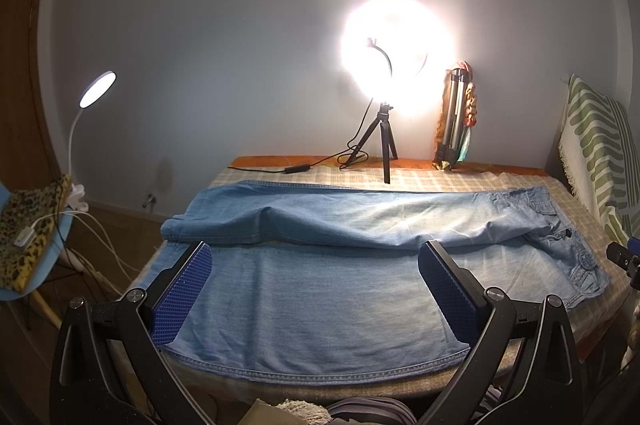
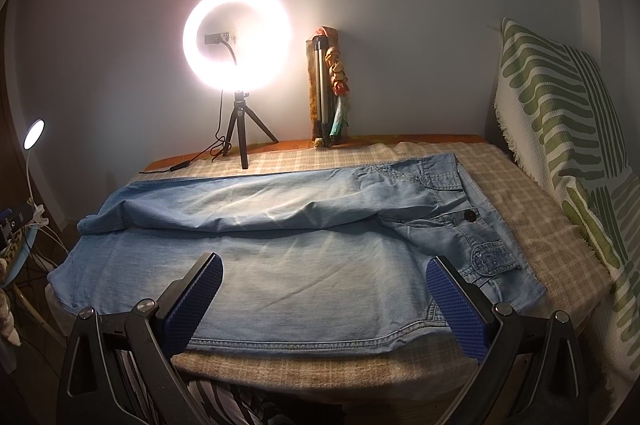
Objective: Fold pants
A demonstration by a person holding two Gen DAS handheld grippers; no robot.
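Light blue denim pants lie spread across the checked bed cover, waistband to the right and hems to the left. The far leg is rumpled along its near edge. They also show in the right wrist view, with the button and pocket at the right. My left gripper is open and empty, its blue-padded fingers wide apart above the near leg's edge. My right gripper is open and empty above the near edge close to the waistband.
A lit ring light on a small tripod and a folded tripod wrapped in cloth stand at the bed's far edge by the wall. A striped green cushion lies at the right. A desk lamp and a chair stand left.
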